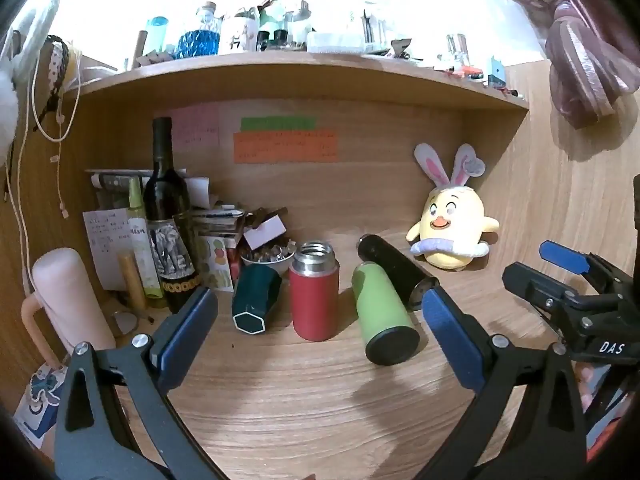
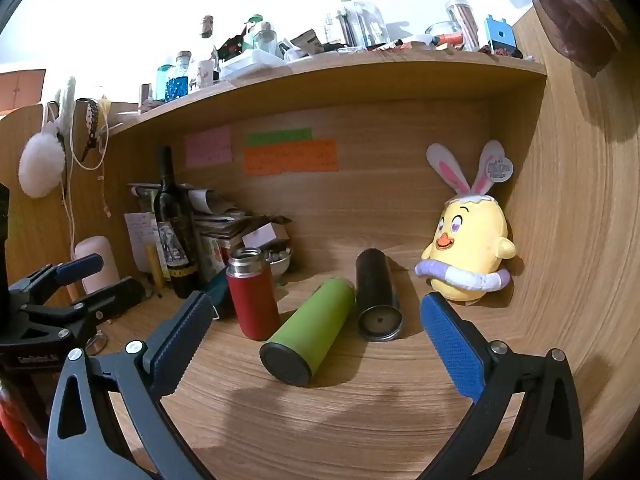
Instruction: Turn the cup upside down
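Cups crowd the middle of the wooden tabletop (image 1: 320,400); the red cup (image 1: 314,296) stands upright with its steel mouth open to the top, at about 12 o'clock from the left tongs (image 1: 320,340); the green cup (image 1: 385,314) lies on its side just to its right, at 1 o'clock, its dark base toward the camera; the black cup (image 1: 394,272) lies on its side beside the green one, farther back; the teal hexagonal cup (image 1: 254,300) leans tipped at 11 o'clock, just left of the red one. Both pairs of tongs are spread wide and hold nothing; the left tongs hover short of the cups, apart from all of them; the right tongs (image 2: 316,340) face the green cup at 12 o'clock, without touching it. A wine bottle (image 1: 168,216) stands upright at 10 o'clock among stacked papers; a yellow chick plush (image 1: 452,236) with rabbit ears sits at 2 o'clock in the back corner; a pink mug (image 1: 68,304) stands at the left edge.
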A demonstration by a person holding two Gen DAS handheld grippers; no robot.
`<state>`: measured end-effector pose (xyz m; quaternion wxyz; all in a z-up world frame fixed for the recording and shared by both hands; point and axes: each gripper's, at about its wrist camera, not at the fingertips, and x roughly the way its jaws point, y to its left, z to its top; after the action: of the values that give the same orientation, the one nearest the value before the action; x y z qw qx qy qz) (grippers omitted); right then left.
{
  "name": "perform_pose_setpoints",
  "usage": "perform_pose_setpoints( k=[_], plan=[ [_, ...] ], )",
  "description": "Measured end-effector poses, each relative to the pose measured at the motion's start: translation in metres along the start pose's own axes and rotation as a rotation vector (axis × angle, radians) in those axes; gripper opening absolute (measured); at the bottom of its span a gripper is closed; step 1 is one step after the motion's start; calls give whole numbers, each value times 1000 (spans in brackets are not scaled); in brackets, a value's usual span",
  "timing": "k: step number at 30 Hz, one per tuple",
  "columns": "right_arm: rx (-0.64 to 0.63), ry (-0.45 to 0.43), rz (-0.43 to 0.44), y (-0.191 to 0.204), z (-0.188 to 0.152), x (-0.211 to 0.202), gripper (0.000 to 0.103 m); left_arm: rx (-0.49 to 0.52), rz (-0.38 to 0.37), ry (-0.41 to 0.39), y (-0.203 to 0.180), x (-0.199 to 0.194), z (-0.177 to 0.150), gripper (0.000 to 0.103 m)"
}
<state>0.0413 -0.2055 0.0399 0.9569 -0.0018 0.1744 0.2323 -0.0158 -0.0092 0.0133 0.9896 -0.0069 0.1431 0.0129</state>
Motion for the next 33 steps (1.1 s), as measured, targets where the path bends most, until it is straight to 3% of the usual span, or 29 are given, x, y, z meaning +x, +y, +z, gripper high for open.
perform_pose_setpoints(
  k=[33],
  plan=[
    [-11,-34,-1,5,5,-21,103,17,9,-31,-11,-20,5,103]
  ],
)
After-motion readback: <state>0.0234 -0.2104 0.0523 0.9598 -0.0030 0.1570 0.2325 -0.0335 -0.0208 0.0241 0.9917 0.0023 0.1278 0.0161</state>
